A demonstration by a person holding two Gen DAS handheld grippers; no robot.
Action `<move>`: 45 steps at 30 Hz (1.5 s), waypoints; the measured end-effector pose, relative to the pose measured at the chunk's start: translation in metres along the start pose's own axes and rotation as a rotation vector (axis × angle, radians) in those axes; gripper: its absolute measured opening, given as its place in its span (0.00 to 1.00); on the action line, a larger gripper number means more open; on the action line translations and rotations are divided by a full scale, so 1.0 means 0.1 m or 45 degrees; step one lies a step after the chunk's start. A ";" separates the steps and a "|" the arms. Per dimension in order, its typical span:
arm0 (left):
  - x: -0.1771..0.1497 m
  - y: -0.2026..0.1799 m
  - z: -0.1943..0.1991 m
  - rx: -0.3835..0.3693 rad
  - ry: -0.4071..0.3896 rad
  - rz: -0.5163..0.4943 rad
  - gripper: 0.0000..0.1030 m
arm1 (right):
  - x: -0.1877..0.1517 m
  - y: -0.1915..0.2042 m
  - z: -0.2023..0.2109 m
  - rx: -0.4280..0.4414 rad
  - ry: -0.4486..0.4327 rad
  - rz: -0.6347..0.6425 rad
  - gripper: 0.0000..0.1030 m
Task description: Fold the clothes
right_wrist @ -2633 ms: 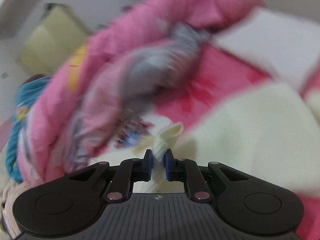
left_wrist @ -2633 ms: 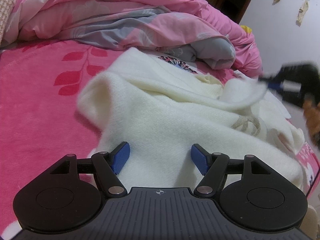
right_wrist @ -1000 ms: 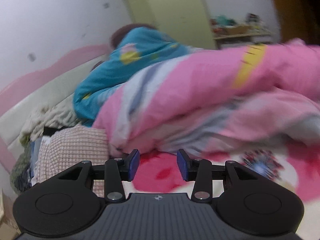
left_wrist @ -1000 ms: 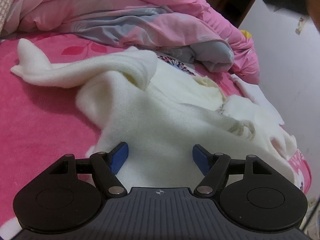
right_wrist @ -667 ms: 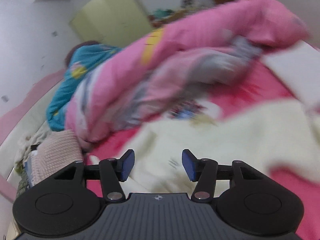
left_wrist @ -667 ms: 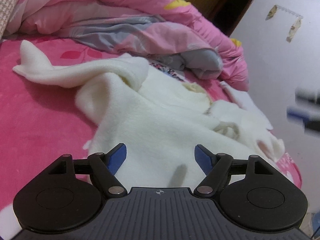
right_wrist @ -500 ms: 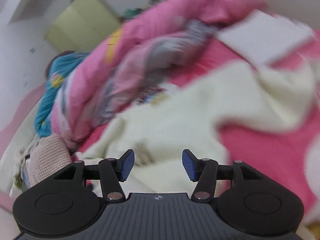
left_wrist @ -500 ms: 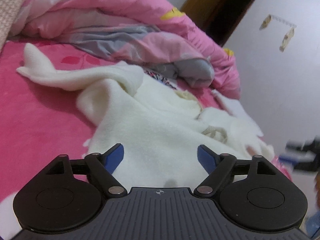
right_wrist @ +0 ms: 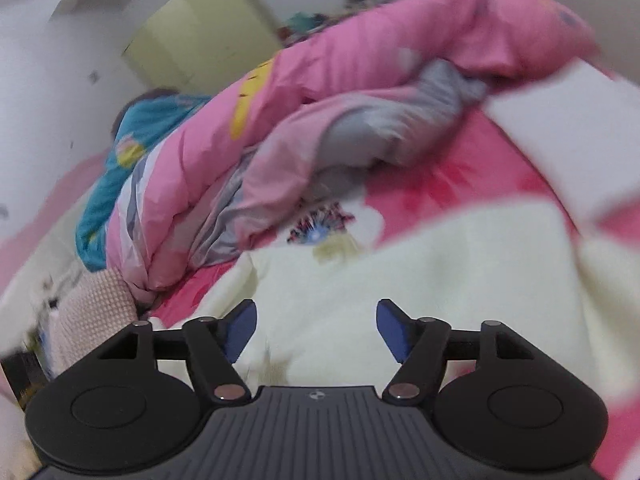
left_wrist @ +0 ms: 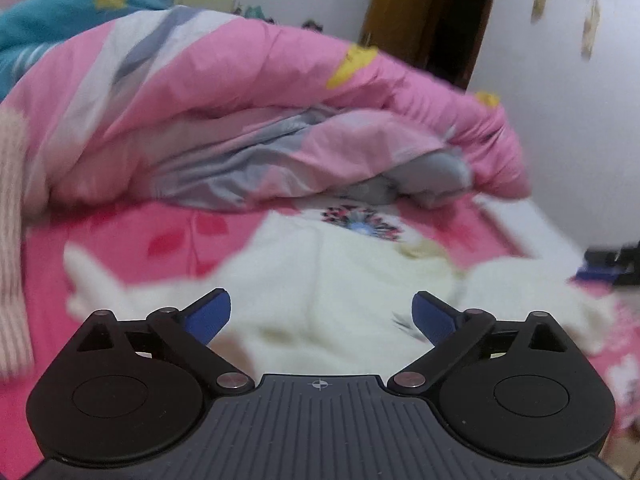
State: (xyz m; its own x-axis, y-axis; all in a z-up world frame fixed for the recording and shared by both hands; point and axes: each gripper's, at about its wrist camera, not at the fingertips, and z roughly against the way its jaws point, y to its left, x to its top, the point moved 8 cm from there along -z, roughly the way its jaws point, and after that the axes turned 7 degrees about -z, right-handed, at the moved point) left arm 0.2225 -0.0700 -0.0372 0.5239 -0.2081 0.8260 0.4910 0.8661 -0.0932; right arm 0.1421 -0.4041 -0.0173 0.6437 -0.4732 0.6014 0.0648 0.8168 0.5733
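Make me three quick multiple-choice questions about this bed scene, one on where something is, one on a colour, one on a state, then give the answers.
1. Where does the cream fleece garment lie?
A. on the pink floral bedsheet
B. on the floor
C. on top of the pink and grey quilt

2. What colour are the left gripper pads?
A. red
B. blue
C. green

3. What do the right gripper jaws hold?
A. a sleeve
B. the quilt
C. nothing

Answers:
1 A, cream fleece spreads over pink sheet, in front of the quilt.
2 B, both pads show blue.
3 C, the jaws are opening with nothing between the pads.
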 end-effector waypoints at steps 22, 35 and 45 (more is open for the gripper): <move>-0.38 0.27 -0.91 0.177 0.191 -0.090 0.50 | -0.05 0.48 -2.29 -0.375 0.411 0.835 0.11; -0.44 0.63 -0.56 0.227 0.052 0.156 0.30 | 0.61 1.92 -2.07 -0.431 -0.220 1.263 0.09; -0.39 1.05 -0.35 0.361 -0.026 0.333 0.26 | 0.59 2.23 -2.82 -0.400 -0.296 1.317 0.10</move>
State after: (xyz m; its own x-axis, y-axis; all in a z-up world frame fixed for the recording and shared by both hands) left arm 0.2783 0.0135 -0.0986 0.5907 0.0433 0.8057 0.1291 0.9806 -0.1474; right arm 0.4101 -0.1564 -0.0108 0.3420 0.4627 0.8179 -0.2098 0.8860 -0.4135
